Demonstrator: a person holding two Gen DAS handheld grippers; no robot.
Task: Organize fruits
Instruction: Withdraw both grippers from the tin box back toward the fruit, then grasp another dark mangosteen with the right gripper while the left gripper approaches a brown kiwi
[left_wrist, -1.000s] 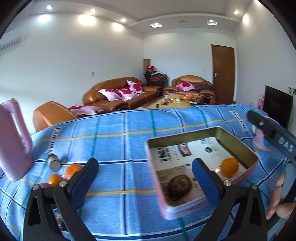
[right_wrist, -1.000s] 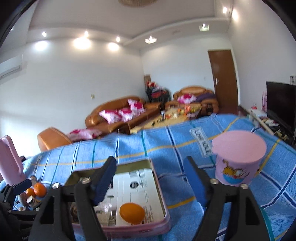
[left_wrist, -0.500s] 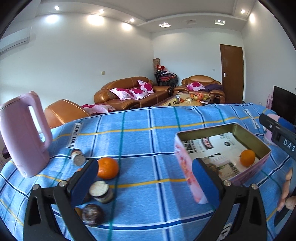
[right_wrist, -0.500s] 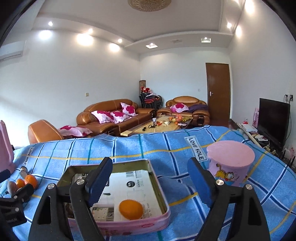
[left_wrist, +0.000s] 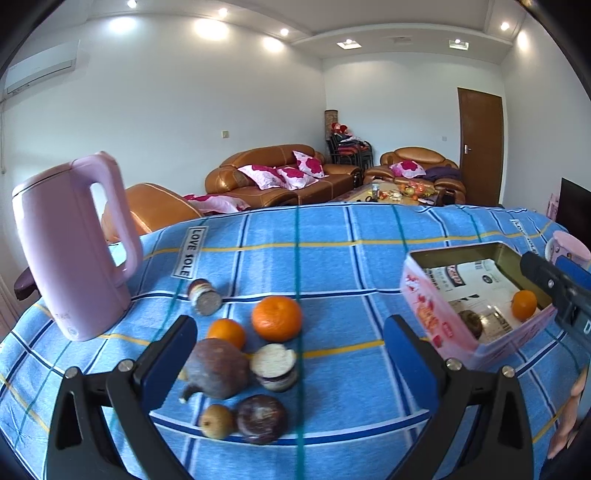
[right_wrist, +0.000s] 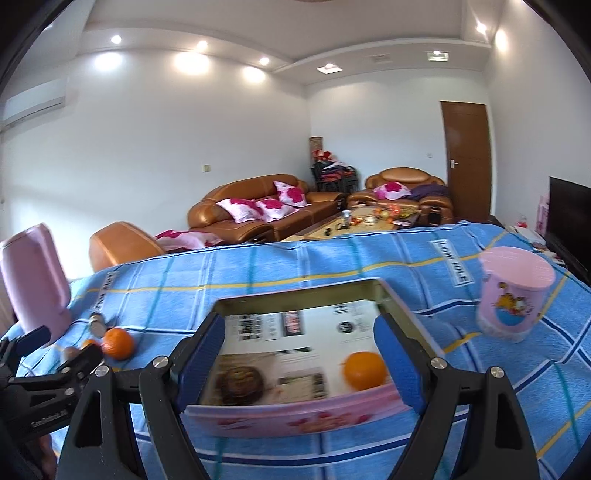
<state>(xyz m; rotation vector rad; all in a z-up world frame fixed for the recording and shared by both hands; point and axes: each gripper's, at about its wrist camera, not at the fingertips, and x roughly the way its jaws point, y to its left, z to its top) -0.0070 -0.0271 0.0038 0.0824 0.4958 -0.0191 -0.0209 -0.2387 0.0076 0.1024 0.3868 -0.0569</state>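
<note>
Left gripper (left_wrist: 290, 343): jaws wide, nothing between the pads, hanging over the fruit pile on the left part of the desk (left_wrist: 332, 266), which is covered with a blue checked cloth.

Pile under it: big orange (left_wrist: 277, 318), small orange (left_wrist: 226, 333) just beside it, a dark purple fruit (left_wrist: 216, 369) touching the small orange, a cut fruit half (left_wrist: 275, 366) with the white flesh showing, a round dark fruit (left_wrist: 261, 419) and a small brown fruit (left_wrist: 217, 421) side by side nearest the camera. One more cut piece (left_wrist: 205, 297) lies apart, toward the pink kettle (left_wrist: 72, 251) standing upright at the left.

Right gripper (right_wrist: 299, 365): jaws have just been opening, now wide, nothing clamped. It sits at the near wall of the pink tin box (right_wrist: 295, 415), pads above the open box.

Box has a printed paper lining. Inside: one orange (right_wrist: 364, 371) at the near right, one dark brown fruit (right_wrist: 240, 384) at the near left, well apart. Right-wrist view is motion-blurred there.

Pink cup (right_wrist: 511, 299) with a cartoon print stands right of the box, not touching it.
</note>
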